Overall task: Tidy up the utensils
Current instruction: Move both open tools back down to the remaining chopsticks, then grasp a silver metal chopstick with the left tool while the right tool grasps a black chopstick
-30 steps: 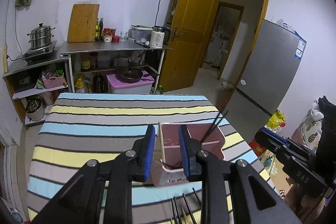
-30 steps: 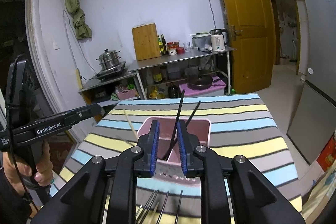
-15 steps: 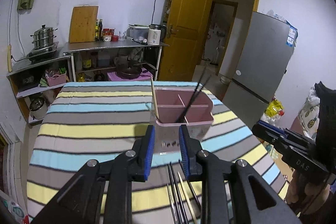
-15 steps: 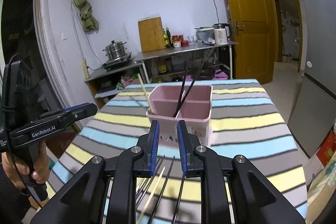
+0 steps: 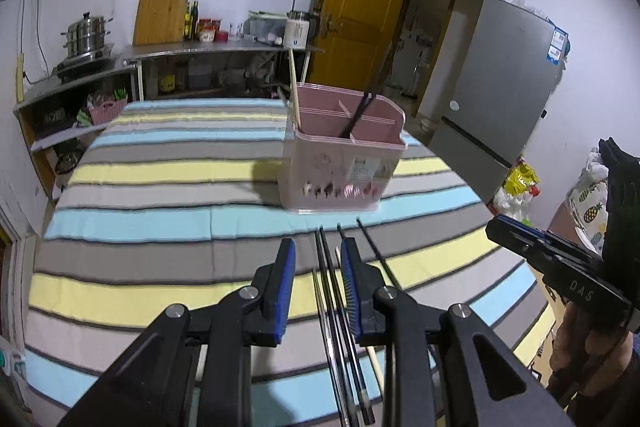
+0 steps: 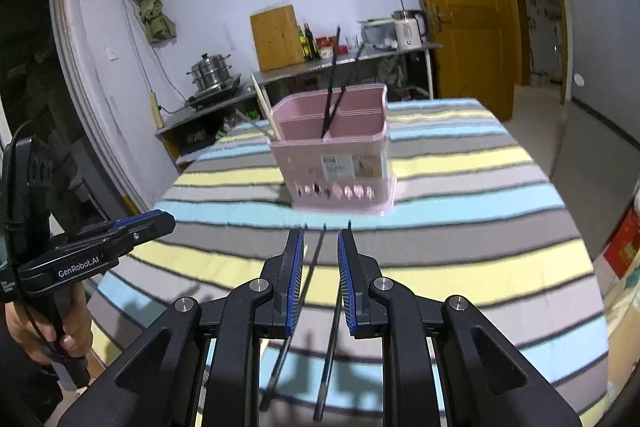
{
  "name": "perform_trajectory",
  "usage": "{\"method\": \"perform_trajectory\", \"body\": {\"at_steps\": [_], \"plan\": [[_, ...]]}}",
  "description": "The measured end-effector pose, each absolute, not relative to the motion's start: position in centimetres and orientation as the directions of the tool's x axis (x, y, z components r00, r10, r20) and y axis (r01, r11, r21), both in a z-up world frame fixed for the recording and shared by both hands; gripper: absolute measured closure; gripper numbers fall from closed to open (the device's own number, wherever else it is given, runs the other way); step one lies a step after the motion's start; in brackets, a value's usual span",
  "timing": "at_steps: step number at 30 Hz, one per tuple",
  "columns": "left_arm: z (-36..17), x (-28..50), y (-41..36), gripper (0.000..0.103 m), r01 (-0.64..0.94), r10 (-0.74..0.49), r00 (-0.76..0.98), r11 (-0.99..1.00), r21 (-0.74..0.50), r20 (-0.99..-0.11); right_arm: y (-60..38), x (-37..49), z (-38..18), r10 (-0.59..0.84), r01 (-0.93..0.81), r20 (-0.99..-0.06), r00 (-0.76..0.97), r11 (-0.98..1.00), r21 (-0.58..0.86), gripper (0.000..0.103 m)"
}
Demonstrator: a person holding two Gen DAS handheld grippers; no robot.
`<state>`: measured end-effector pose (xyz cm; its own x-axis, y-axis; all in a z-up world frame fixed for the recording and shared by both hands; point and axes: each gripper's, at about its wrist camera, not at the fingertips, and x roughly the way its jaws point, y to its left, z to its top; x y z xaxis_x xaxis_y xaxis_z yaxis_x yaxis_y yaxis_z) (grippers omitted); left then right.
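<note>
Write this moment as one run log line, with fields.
stage: reaching for chopsticks | left gripper: open, empty | right gripper: open, empty | loose chopsticks: flat on striped tablecloth | pink holder: upright, chopsticks inside

Two black handheld grippers with blue finger pads

The left gripper (image 5: 318,251) and the right gripper (image 6: 319,241) share one build: black angular linkage arms, silver round screws at the pivots, and ribbed blue pads (image 5: 285,283) on the inner finger faces. Side on, one body bears white "GenRobot.AI" lettering, the other "DAS". A black cable (image 6: 18,227) loops beside the left handle.
</note>
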<state>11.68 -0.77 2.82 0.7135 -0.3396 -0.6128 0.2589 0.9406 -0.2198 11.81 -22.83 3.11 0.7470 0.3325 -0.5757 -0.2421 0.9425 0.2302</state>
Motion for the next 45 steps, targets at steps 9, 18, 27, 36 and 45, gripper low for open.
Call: {"method": "perform_trajectory", "body": {"at_steps": [9,18,27,36,45], "plan": [[-0.2,10.9,-1.5,0.078,0.245,-0.335,0.664,0.942,-0.229,-0.668,-23.3,10.9,0.4,0.330,-0.227,-0.622,0.710,0.943,0.242,0.085],[-2.5,11.5,-2.1,0.078,0.236,-0.336,0.620,0.942,-0.240,-0.709,-23.0,11.4,-1.1,0.330,-0.219,-0.652,0.683,0.944,0.248,0.085],[-4.4,13.4,-2.5,0.078,0.221,-0.327,0.588,0.945,-0.242,-0.740,-22.4,12.6,-2.6,0.325,-0.213,-0.681,0.656,0.946,0.246,0.085],[-5.9,15.6,-3.2,0.079,0.217,-0.324,0.556,0.945,-0.243,-0.766,-22.5,13.7,-3.7,0.326,-0.200,-0.700,0.636,0.945,0.259,0.085],[-6.9,17.2,-4.3,0.079,0.222,-0.294,0.537,0.953,-0.204,-0.791,-22.7,14.8,-4.4,0.323,-0.186,-0.711,0.625,0.946,0.266,0.085]]}}
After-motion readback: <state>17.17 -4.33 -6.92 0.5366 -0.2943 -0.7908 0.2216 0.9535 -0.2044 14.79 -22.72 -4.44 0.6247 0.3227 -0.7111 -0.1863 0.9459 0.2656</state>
